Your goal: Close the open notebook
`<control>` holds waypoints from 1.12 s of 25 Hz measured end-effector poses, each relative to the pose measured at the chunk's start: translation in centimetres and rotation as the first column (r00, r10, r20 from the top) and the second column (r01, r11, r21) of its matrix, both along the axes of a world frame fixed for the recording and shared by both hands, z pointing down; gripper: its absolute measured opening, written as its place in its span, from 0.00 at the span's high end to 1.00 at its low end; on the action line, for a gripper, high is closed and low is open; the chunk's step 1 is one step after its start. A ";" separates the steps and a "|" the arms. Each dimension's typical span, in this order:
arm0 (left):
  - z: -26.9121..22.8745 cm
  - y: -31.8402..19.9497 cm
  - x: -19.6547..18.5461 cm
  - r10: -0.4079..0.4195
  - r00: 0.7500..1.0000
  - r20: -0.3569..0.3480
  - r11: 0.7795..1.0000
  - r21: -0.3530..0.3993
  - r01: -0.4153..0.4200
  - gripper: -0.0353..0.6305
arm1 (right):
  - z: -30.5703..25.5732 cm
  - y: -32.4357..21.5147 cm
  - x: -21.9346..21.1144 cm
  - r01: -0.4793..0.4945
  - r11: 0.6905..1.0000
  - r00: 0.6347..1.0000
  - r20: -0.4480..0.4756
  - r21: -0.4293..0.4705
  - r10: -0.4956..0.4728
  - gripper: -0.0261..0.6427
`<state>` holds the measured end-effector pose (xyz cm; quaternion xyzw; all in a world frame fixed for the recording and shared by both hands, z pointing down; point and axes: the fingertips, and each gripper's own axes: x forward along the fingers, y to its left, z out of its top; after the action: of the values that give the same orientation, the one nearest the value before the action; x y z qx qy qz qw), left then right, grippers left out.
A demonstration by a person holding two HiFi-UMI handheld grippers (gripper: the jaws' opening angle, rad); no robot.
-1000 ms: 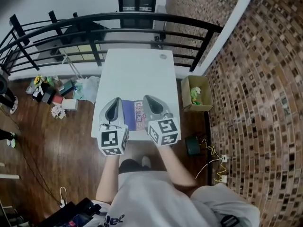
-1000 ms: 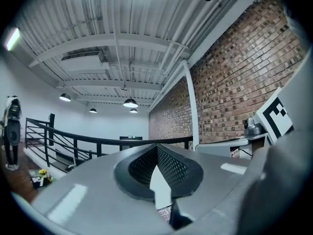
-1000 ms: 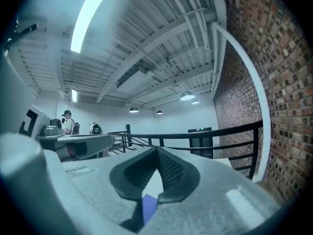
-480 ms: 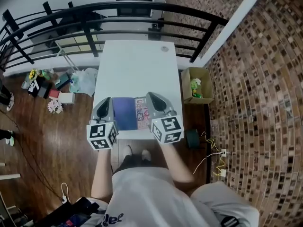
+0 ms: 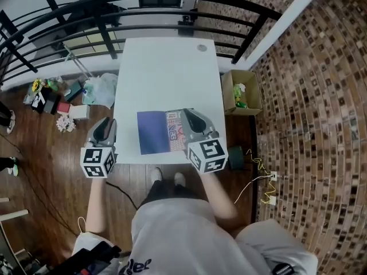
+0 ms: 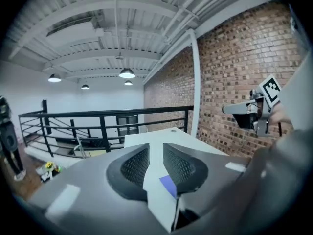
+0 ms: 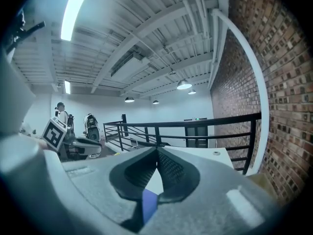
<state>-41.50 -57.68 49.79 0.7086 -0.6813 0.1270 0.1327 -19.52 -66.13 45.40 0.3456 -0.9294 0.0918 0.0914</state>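
The notebook (image 5: 153,132) lies flat at the near edge of the white table (image 5: 166,73), with a blue part on the left and a patterned part on the right. My right gripper (image 5: 186,114) hangs over the patterned part with its jaws shut and nothing in them; the blue cover (image 7: 149,202) shows below its jaws (image 7: 157,151). My left gripper (image 5: 107,121) is off the table's left edge, above the wooden floor. Its jaws (image 6: 155,148) are opening, a narrow gap shows and nothing is between them. The blue corner (image 6: 167,185) shows past them.
A black railing (image 5: 143,7) runs behind the table, and a brick wall (image 5: 309,96) stands on the right. A cardboard box (image 5: 241,93) sits on the floor by the table's right side, with bags and clutter (image 5: 63,96) on its left. A small round disc (image 5: 201,47) lies at the table's far end.
The left gripper has moved left and toward me, off the notebook and past the table's left edge, baring the blue cover. The right gripper has stayed over the patterned part.
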 end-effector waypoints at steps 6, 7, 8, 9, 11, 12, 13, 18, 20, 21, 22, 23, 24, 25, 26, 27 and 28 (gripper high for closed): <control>-1.3 0.3 -3.4 0.242 0.941 0.236 0.970 -0.096 -0.225 0.69 | 1.5 -0.3 0.2 -0.001 1.000 1.000 -0.030 -0.025 0.001 0.98; -1.1 0.4 -3.9 0.285 0.920 0.271 0.958 -0.122 -0.261 0.68 | 1.8 -0.2 0.2 -0.003 1.000 0.999 -0.036 -0.031 0.002 0.98; -0.9 0.6 -4.1 0.332 0.898 0.290 0.942 -0.152 -0.299 0.67 | 2.2 -0.2 0.2 -0.005 0.999 0.999 -0.043 -0.037 0.003 0.98; -0.4 0.7 -4.1 0.382 0.876 0.295 0.922 -0.186 -0.339 0.65 | 2.6 -0.1 0.2 -0.006 0.999 0.999 -0.048 -0.045 0.004 0.98; 0.9 0.7 -3.8 0.483 0.831 0.276 0.870 -0.257 -0.420 0.56 | 3.2 -0.1 0.1 -0.009 0.998 0.998 -0.055 -0.059 0.005 0.98; 1.7 0.6 -3.5 0.530 0.812 0.245 0.838 -0.295 -0.458 0.51 | 3.4 -0.1 0.1 -0.009 0.998 0.998 -0.059 -0.063 0.005 0.98; 2.8 0.6 -3.1 0.569 0.799 0.193 0.804 -0.332 -0.492 0.45 | 3.6 -0.1 0.1 -0.009 0.998 0.998 -0.063 -0.067 0.005 0.98; 8.9 -0.1 -2.1 0.564 0.805 -0.182 0.676 -0.459 -0.577 0.07 | 4.7 0.7 0.5 -0.015 0.996 0.996 -0.084 -0.083 0.008 0.98; 10.9 -0.2 -1.7 0.531 0.800 -0.280 0.644 -0.480 -0.595 0.07 | 5.3 1.1 0.8 -0.023 0.995 0.995 -0.094 -0.093 0.014 0.98; 11.8 -0.3 -1.4 0.509 0.799 -0.321 0.637 -0.484 -0.600 0.08 | 5.6 1.3 1.0 -0.028 0.995 0.995 -0.099 -0.100 0.018 0.98; 12.5 -0.4 -1.1 0.485 0.798 -0.357 0.634 -0.485 -0.602 0.08 | 5.9 1.5 1.3 -0.034 0.994 0.994 -0.105 -0.107 0.023 0.98; 13.3 -0.5 -0.8 0.458 0.799 -0.390 0.635 -0.485 -0.601 0.10 | 6.2 1.6 1.6 -0.040 0.993 0.994 -0.109 -0.114 0.028 0.98; 14.1 -0.6 -0.4 0.429 0.801 -0.417 0.639 -0.486 -0.596 0.14 | 6.5 1.8 2.0 -0.047 0.992 0.993 -0.114 -0.121 0.033 0.98; 15.0 -0.7 -0.2 0.396 0.807 -0.438 0.647 -0.491 -0.583 0.18 | 6.7 1.9 2.4 -0.054 0.991 0.992 -0.117 -0.126 0.039 0.98; 15.9 -0.8 0.0 0.360 0.816 -0.452 0.655 -0.500 -0.566 0.23 | 7.0 2.0 2.8 -0.063 0.989 0.992 -0.121 -0.131 0.047 0.98; 16.8 -0.8 0.2 0.321 0.825 -0.465 0.665 -0.510 -0.546 0.27 | 7.3 2.1 3.1 -0.072 0.988 0.991 -0.124 -0.134 0.055 0.98; 17.6 -0.9 0.3 0.281 0.831 -0.481 0.676 -0.515 -0.527 0.29 | 7.5 2.2 3.5 -0.081 0.987 0.990 -0.126 -0.138 0.064 0.98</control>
<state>-41.16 -58.58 67.42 0.7679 -0.3844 0.2403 0.4526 -16.04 -63.92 52.91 0.3766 -0.9000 0.1403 0.1689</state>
